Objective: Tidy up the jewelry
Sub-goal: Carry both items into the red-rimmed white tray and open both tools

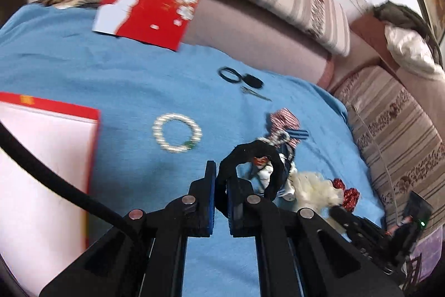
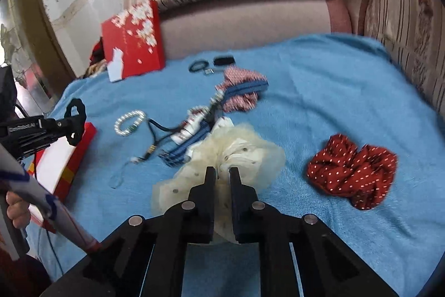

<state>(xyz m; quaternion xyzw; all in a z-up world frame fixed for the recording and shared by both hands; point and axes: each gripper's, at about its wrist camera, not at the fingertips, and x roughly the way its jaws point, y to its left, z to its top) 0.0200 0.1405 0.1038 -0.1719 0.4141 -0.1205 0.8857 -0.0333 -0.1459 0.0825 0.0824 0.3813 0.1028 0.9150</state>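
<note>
**Over the blue blanket: one scrunchie held, another being taken**

In the left wrist view, a black scrunchie (image 1: pixel 250 166) is clamped in the left hand-held gripper (image 1: pixel 221 194), lifted above the blue blanket (image 1: pixel 133 80). It is best carried level to the open red box (image 1: pixel 41 157) at the left and released only once well inside. One pearl bracelet (image 1: pixel 177 132) and one black hair tie (image 1: pixel 229 74) are counted here.

In the right wrist view, the right hand-held gripper (image 2: pixel 222 185) is nearly closed around the cream scrunchie (image 2: pixel 236 152); whether it is pinched cannot be told. Only that fabric should be gathered. One red dotted scrunchie (image 2: pixel 351 170), one box lid (image 2: pixel 132 42) and one tangled pile (image 2: pixel 211 113) are counted.
</note>
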